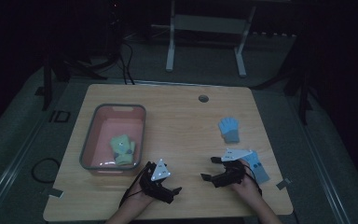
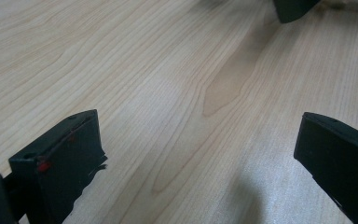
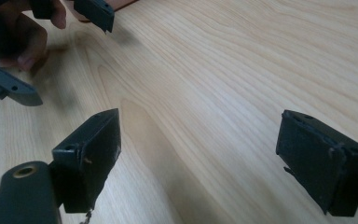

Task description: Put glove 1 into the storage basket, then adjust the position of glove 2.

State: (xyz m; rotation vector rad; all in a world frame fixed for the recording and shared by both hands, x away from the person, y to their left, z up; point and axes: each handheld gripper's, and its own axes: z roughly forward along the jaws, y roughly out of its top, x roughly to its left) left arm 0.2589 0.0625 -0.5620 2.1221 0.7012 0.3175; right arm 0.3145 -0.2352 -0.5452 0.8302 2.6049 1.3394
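Grippers, left [image 1: 176, 190] and right [image 1: 206, 169], rest wide open and empty on the table [image 1: 182, 116]. High view shows a bin [image 1: 93, 126] holding a green glove [image 1: 122, 148], plus blue gloves [image 1: 229, 129]. No writing is legible.

The high view is dim and grainy, its corners falling to black beyond the table [image 1: 191, 116]. Both gripper views are bright and evenly lit; soft shadows pool under the jaws, the near jaws are sharp, and things toward twelve o'clock blur.

Pale wood-grain counter [image 1: 182, 121]; pink grey-rimmed bin [image 1: 89, 140] holding a yellow-green glove [image 1: 122, 148]; two blue gloves, one grey-cuffed [image 1: 229, 129], one [image 1: 258, 167] with dark dots.
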